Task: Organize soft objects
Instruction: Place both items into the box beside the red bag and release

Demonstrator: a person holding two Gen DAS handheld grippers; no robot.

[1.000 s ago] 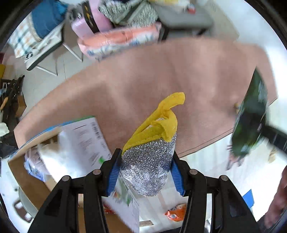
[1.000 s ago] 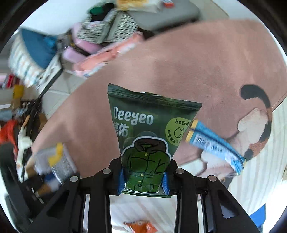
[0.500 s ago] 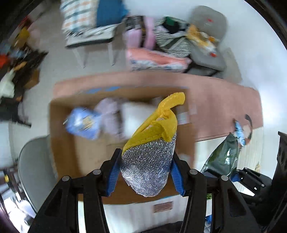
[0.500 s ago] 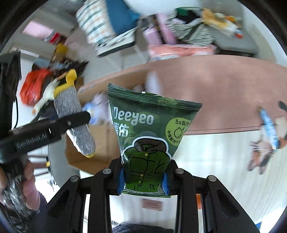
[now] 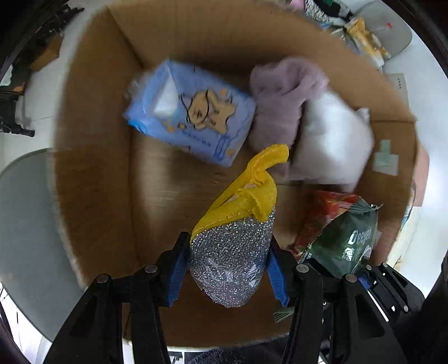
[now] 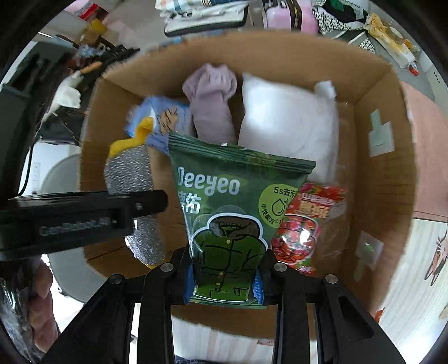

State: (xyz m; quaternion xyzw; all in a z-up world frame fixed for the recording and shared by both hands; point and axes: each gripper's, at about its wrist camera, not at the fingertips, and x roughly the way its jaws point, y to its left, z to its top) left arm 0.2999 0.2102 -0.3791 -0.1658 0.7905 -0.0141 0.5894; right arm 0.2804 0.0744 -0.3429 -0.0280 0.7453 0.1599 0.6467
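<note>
My left gripper is shut on a silver glitter scrubber with a yellow cuff, held above the open cardboard box. My right gripper is shut on a green Deeyeo packet, also over the box. In the box lie a blue tissue pack, a mauve cloth, a white pillow and a red snack bag. The scrubber and left gripper show in the right wrist view; the green packet shows in the left wrist view.
A grey round seat lies left of the box. A pink rug lies to the right. Chairs with clothes and bags stand beyond the box. Dark clutter sits at the far left.
Both grippers have swung from over the pink rug to above the cardboard box and come lower and closer to it. Each still holds its item.
</note>
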